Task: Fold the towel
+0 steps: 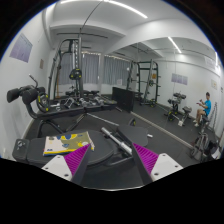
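Note:
My gripper (112,152) is open, with its two magenta pads (76,160) wide apart and nothing held between them. A yellow and white towel (68,141) lies flat on a dark round surface (110,170), just ahead of the left finger and a little to its left. A short silver bar (112,138) lies on the same surface just beyond the gap between the fingers.
This is a gym room. A black cable machine and rack (72,75) stand at the back left, a squat rack (150,82) at the back, exercise machines (180,108) to the right. A person in a blue top (208,104) is at the far right.

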The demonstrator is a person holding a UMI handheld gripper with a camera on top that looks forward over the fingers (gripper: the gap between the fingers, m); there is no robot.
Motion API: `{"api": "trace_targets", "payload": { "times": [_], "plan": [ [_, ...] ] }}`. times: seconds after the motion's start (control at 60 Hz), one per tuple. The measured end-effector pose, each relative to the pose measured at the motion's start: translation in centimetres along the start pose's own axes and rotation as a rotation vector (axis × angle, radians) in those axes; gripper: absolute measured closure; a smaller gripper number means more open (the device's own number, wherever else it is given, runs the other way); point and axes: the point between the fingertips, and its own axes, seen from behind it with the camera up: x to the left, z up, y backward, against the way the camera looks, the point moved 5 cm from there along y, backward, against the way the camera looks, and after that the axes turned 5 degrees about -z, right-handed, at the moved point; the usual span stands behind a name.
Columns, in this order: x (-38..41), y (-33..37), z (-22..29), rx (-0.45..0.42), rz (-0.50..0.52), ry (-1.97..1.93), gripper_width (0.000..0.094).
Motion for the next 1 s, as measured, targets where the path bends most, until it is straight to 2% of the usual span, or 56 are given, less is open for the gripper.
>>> {"api": "trace_targets", "payload": {
  "times": [0.15, 0.317, 0.75, 0.867, 1.0],
  "plan": [
    [2.5, -1.9, -0.1, 0.004, 0.029, 0.004, 0.0082],
    [6.4, -2.8, -0.7, 0.007, 0.109, 0.026, 0.0085],
    [26.6, -2.1, -3.4, 0.021, 0.364, 0.133, 0.0085],
    [30.9, -3.0, -4.9, 0.022, 0.408, 0.172, 0.0084],
    [35.2, -5.4, -7.2, 0.062, 0.443, 0.197, 0.0083]
  ]
}}
